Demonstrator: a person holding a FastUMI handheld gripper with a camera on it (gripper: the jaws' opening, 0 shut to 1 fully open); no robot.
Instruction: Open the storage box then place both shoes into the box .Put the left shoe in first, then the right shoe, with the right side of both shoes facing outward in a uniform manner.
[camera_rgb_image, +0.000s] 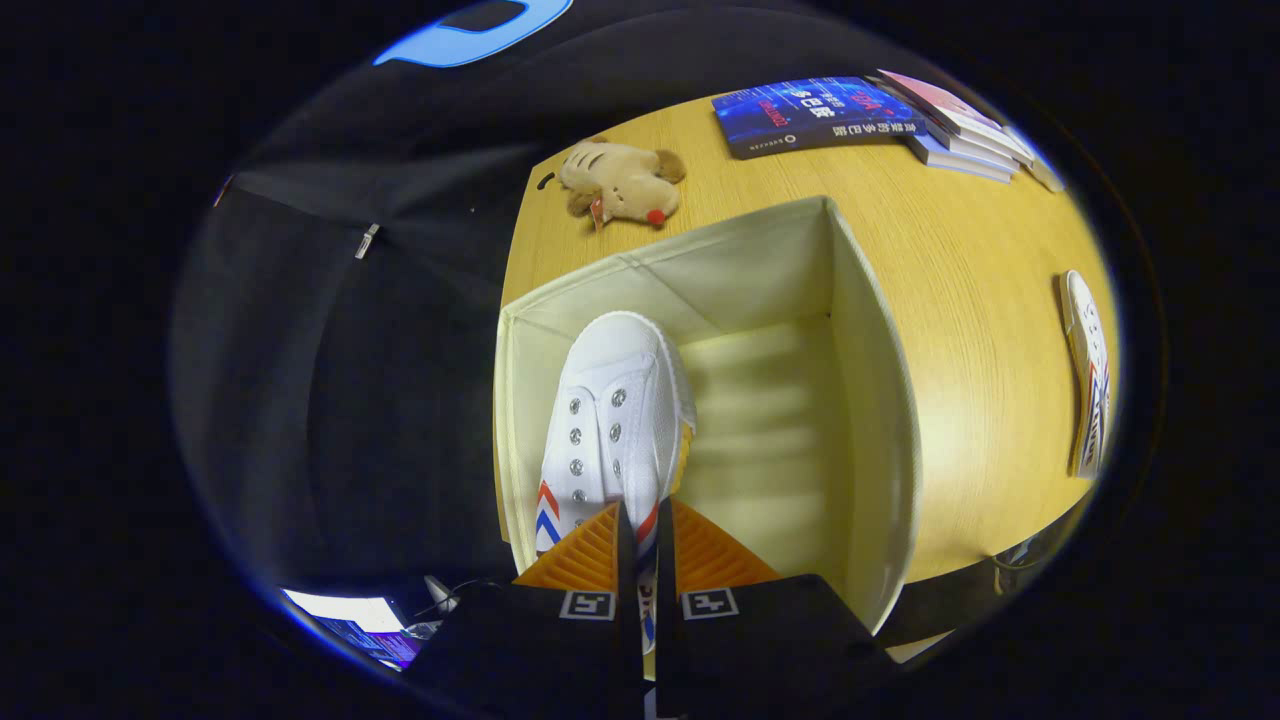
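Tongs at lower centre clamped on white shoe inside open storage box, second shoe far right on desk, plush toy and books above.

Between my fingers a white shoe with red-and-blue chevrons — beyond it a cream box on a light-wood table.

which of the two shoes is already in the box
The white shoe clamped between the gripper fingers, inside the storage box; the other shoe lies on the table.
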